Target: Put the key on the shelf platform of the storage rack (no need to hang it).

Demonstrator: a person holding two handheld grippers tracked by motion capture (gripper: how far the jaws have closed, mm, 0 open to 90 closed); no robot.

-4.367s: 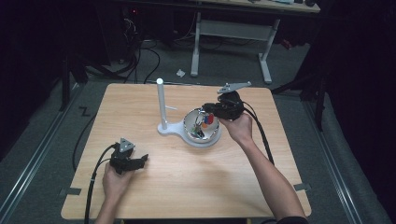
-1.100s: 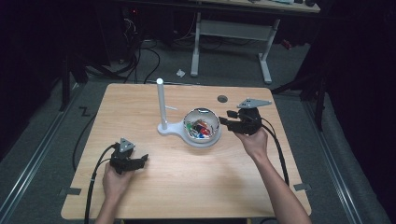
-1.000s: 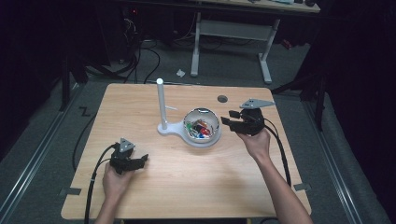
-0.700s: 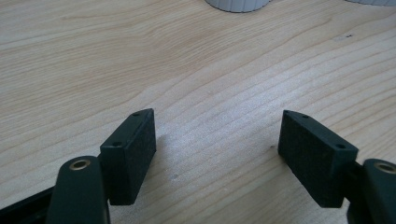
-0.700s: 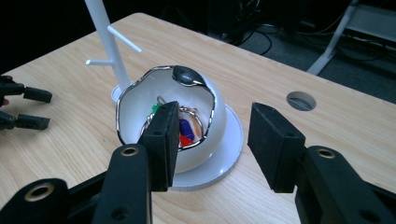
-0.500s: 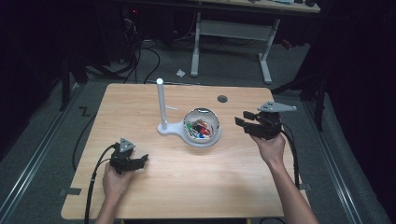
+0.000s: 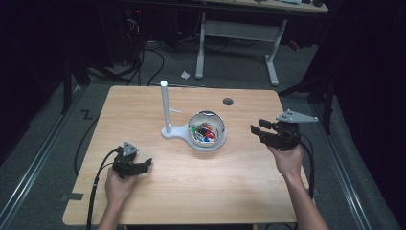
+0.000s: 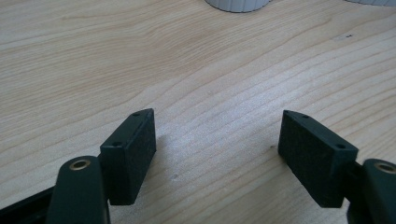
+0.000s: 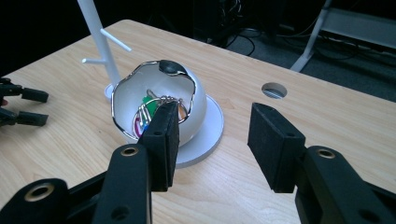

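A wooden table (image 7: 191, 191) holds a white stand with an upright post (image 7: 165, 108) and a round white bowl (image 7: 207, 130) near the table's middle; the bowl contains coloured paper clips (image 7: 205, 132). The right gripper (image 7: 261, 132) hovers to the right of the bowl, apart from it, pointing toward it, jaws spread with nothing between them. The left gripper (image 7: 146, 164) rests on the table near the front left, well apart from the bowl, jaws also spread and empty.
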